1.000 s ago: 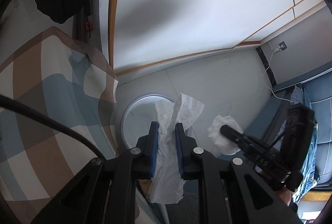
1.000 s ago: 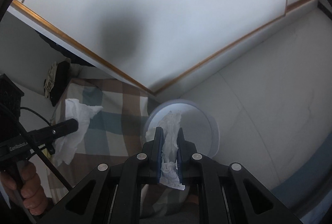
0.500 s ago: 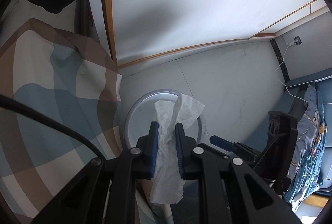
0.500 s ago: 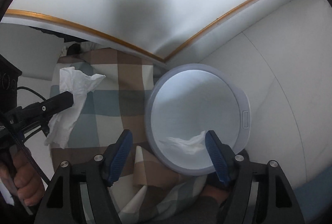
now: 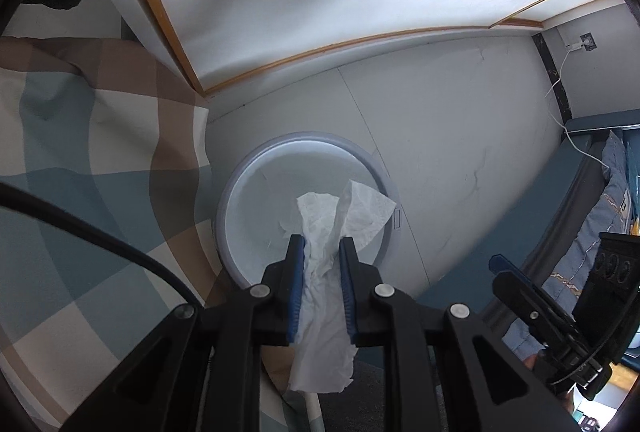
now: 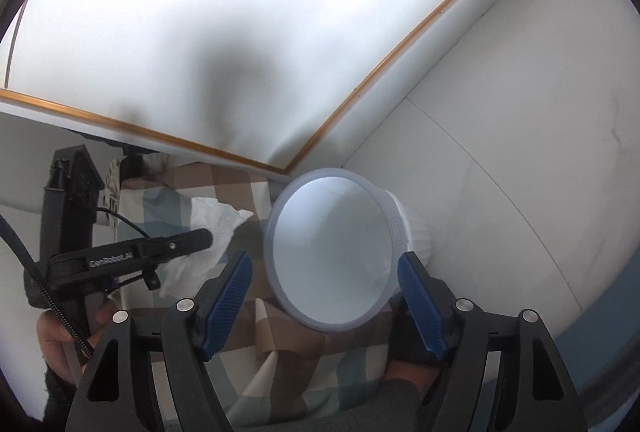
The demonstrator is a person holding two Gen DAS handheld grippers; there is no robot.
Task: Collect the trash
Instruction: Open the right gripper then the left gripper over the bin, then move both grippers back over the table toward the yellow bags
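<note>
Left tool (image 5: pixel 322 252) pinches a crumpled tissue (image 5: pixel 324 272) at lower centre, above the white wastebasket (image 5: pixel 240 200), apparently for dropping; right tool (image 6: pixel 324 272) gapes wide, empty.

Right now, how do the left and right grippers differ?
The left gripper is shut on a crumpled white tissue; the right gripper holds nothing. The left's jaws stand close together, the right's spread wide. The left's tissue hangs over the white bin, while the right's jaws frame the bin's mouth. Both have blue pads on black fingers and aim at that bin.
</note>
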